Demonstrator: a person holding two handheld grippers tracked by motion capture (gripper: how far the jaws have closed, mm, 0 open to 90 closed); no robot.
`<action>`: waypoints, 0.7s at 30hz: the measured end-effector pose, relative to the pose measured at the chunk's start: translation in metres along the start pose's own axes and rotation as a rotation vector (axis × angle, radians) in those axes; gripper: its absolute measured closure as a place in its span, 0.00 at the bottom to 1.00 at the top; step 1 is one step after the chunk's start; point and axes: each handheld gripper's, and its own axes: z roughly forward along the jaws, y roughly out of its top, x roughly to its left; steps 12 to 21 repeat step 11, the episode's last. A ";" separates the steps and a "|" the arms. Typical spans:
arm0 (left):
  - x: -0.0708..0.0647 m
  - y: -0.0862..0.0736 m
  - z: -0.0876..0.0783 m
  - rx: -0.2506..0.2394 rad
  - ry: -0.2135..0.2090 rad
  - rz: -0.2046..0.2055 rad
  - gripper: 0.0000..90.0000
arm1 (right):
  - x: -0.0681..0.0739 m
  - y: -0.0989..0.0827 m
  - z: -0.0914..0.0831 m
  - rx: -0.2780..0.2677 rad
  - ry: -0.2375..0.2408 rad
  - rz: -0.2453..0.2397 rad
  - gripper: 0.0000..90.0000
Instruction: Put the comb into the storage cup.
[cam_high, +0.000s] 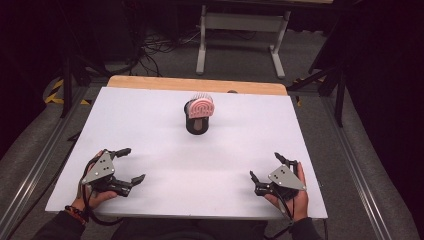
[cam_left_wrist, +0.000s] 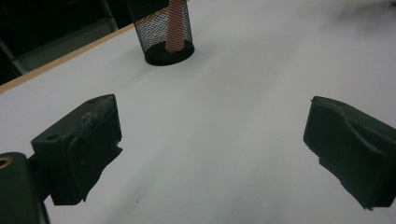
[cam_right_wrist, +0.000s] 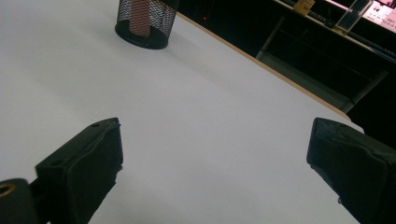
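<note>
Resting both tongs spread and empty, left tongs (cam_high: 131, 164) and right tongs (cam_high: 263, 167) on the white worktop (cam_high: 165, 165) | pink brush (cam_high: 201, 108) stood in black mesh cup (cam_high: 196, 124), well apart | we judged nothing begun.

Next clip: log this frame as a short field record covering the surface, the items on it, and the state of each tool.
surface: white table, wooden strip along far edge
container: black mesh cup, upright, far centre
contents: pink brush, handle down in the cup, head above the rim
left tool: open, holds nothing, near left edge
right tool: open, holds nothing, near right edge
contact: neither tool touches the cup
</note>
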 end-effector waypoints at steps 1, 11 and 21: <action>0.000 0.000 0.000 -0.004 -0.002 -0.008 0.06 | 0.000 0.000 0.001 0.001 -0.002 -0.001 0.05; 0.000 0.002 -0.002 -0.012 0.012 -0.005 0.05 | -0.002 0.001 0.006 0.000 -0.004 0.009 0.06; 0.000 0.002 -0.002 -0.012 0.012 -0.005 0.05 | -0.002 0.001 0.006 0.000 -0.004 0.009 0.06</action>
